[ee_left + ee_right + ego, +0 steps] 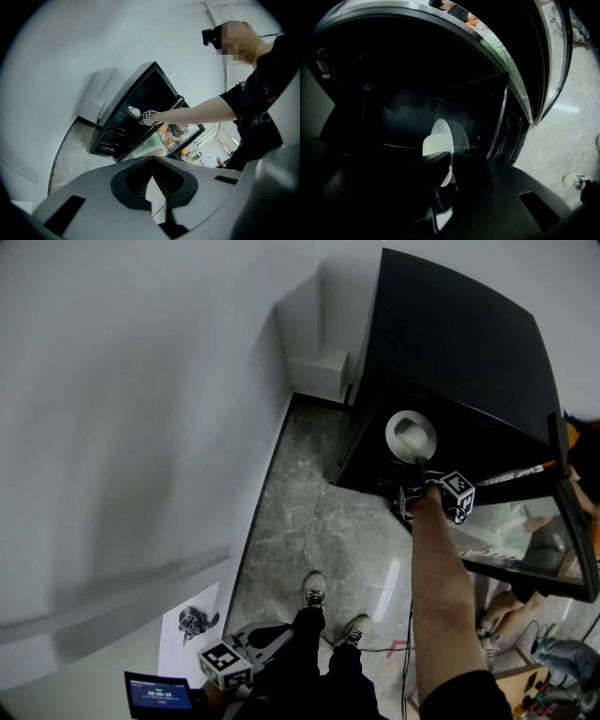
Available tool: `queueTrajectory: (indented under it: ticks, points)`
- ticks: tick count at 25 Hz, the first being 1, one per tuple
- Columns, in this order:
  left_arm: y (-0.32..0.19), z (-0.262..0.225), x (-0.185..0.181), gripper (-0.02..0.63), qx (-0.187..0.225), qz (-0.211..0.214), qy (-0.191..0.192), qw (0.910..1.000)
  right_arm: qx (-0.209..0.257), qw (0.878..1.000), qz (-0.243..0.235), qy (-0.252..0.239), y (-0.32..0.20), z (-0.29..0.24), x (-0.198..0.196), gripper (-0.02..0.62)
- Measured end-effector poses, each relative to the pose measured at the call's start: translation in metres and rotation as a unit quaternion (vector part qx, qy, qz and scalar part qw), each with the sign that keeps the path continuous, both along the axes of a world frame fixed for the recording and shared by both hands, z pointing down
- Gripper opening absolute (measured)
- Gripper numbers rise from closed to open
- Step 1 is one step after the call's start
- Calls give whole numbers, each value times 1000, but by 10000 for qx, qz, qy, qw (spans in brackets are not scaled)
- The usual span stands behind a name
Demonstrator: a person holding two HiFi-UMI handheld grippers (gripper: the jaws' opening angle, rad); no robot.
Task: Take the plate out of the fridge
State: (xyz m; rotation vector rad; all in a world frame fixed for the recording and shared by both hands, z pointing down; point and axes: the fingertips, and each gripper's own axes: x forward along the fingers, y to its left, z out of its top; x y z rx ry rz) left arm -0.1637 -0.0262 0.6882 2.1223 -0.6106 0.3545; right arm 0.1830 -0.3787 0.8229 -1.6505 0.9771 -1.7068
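Note:
A white plate [411, 435] stands inside the dark, open black fridge [450, 334]. My right gripper [418, 480] reaches into the fridge at the plate's near edge. In the right gripper view the plate [439, 137] is seen edge-on, its rim running between the two jaws, and my right gripper [449, 165] is shut on that rim. My left gripper [274, 637] hangs low by my left leg, far from the fridge. In the left gripper view the left gripper [151, 164] is shut with nothing in it, and the plate [133, 110] shows small and far off.
The fridge's glass door [525, 521] swings open to the right, with a seated person [511, 601] beyond it. My shoes [315, 589] stand on the marble floor [300, 493]. A white wall runs along the left. A sheet of paper [192, 624] and a small screen [159, 696] lie at bottom left.

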Motion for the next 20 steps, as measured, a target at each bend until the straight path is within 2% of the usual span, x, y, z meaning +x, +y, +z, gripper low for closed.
queueTrajectory:
  ticks: [4,11,20]
  points:
    - [0,-3,4,6,26,69,9,10000,-53,9999,15,-108,19,0,-5,28]
    - [2,-7,14,6,80,168,72,9998,155,9992,169,-332,48,3,-18,28]
    - [5,-6,18,6,59,183,84,9998,495,9977,235,-400,49,7,-21,29]
